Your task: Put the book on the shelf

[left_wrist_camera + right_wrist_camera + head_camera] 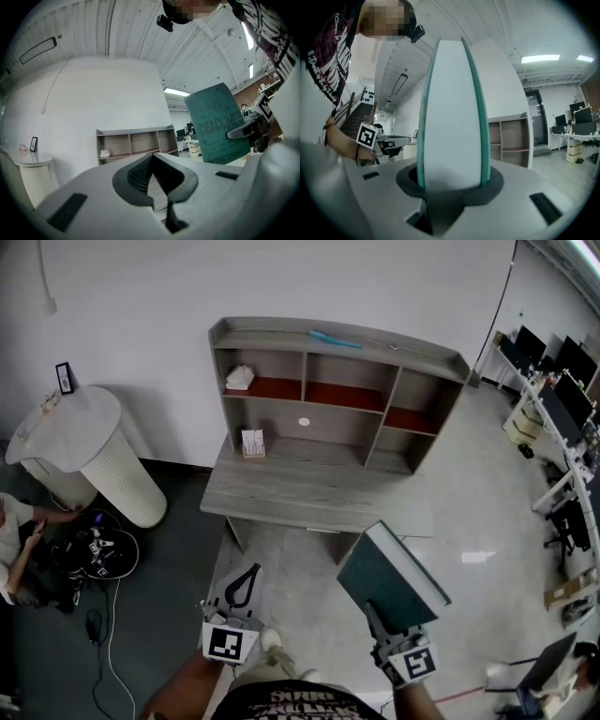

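At your twelve o'clock, across a stretch of floor, stood the desk (291,493) with the shelf (272,337) on its back edge, and you were well apart from it. The book (389,577), green-covered, was up off any surface at your one o'clock, clamped by its lower end in the right gripper (380,615). That gripper's own view showed the pale page edge standing straight up between the jaws, with the fingers part-way apart and pressed against the two covers. The left gripper (246,582) hung at your eleven o'clock with its fingers brought together tip to tip and nothing between them. So the pick-up looked done and the grip looked firm; the carry and the placing were left. No part of the book touched the shelf or the desk. The upper row's left bay held a white crumpled thing (240,378), a small card (253,442) stood on the desk below it, and a thin blue thing (335,339) lay on the top board. The middle and right upper bays showed only their red floors, so either seemed a fair spot. By my reckoning you were less than halfway: you had yet to close the gap, turn the book to suit a bay, slide it in and let go.
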Tool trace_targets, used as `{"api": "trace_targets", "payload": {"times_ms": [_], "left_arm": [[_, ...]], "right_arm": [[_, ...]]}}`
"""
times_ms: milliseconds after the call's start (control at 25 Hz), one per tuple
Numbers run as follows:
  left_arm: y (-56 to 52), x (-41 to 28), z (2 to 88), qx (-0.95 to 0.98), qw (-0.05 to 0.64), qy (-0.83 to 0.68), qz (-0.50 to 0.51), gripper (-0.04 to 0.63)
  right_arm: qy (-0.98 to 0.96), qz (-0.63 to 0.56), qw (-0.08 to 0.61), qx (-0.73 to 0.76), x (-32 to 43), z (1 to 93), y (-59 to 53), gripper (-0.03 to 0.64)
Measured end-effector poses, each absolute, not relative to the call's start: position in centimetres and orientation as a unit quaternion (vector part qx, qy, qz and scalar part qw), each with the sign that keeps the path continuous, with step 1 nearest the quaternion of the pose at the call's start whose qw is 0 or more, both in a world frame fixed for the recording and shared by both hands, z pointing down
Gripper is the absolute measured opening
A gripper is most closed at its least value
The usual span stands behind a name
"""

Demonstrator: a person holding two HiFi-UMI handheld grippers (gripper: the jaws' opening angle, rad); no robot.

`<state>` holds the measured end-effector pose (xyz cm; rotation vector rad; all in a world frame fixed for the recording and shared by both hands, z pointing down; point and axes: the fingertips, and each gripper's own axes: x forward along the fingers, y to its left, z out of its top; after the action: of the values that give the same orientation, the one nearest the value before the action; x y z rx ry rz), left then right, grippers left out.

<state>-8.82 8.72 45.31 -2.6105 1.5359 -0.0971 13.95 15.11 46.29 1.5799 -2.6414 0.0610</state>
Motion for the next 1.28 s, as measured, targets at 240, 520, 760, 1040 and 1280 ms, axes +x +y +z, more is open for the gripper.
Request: {"api": "trace_targets", "payload": {"times_ms": [240, 520, 760, 1040, 1280], "left_arm": [[4.6, -10.5, 45.3, -0.859, 0.047, 0.509, -0.025, 0.000], [1.3, -11.3, 45.8, -0.870, 0.043, 0.491, -0.026, 0.000], [-1.7, -12.8, 46.8, -0.876, 0.030, 0.480, -0.024, 0.000], [-4.5, -15.3, 47.1, -0.882, 0.022, 0.471, -0.017, 0.000], [-6.0, -15.7, 47.1, -0.884, 0.016, 0.467, -0.004, 0.000]], "right_arm": [[-0.854, 0.019, 0.033, 0.519, 12.5, 45.9, 11.0, 0.164], [-0.852, 0.020, 0.032, 0.522, 10.1, 45.2, 7.2, 0.166], [-0.850, 0.013, 0.031, 0.525, 7.8, 44.7, 4.4, 0.166], [-0.842, 0.020, 0.029, 0.539, 5.7, 44.3, 2.9, 0.166], [-0.837, 0.017, 0.044, 0.545, 5.7, 44.3, 2.7, 0.164]]}}
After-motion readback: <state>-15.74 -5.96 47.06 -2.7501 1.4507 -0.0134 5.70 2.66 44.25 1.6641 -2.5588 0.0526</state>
